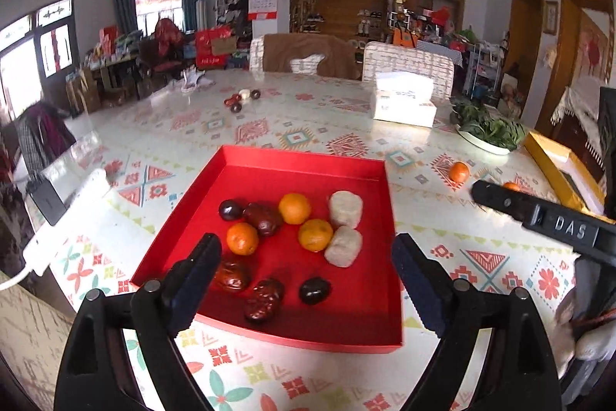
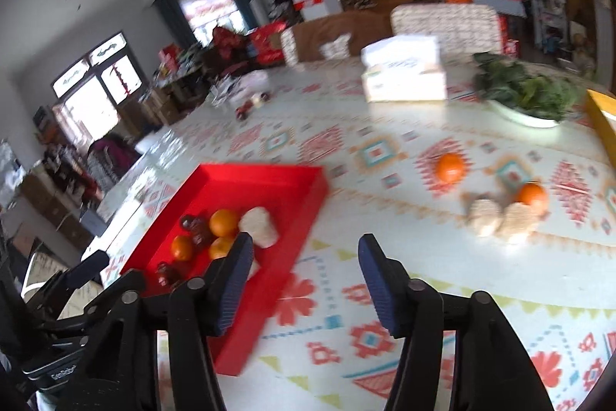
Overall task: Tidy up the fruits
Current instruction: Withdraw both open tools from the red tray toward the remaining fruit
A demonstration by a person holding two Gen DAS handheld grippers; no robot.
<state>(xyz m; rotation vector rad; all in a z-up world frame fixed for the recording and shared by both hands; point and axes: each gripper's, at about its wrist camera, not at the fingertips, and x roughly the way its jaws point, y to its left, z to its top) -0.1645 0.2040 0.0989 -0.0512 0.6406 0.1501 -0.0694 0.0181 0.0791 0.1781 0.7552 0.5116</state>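
Looking along the left gripper (image 1: 306,249), we find its jaws spread wide with nothing pinched — the red tray (image 1: 304,156) lies just ahead of them, holding three mandarins (image 1: 294,208), dark red dates (image 1: 265,218), dark plums (image 1: 315,290) and two pale round cakes (image 1: 345,208). Our right gripper (image 2: 304,253) also stands apart and empty; ahead and to the right of its jaws, two mandarins (image 2: 449,167) and two pale cakes (image 2: 484,216) rest on the patterned tablecloth (image 2: 385,149) — the tray sits to their left.
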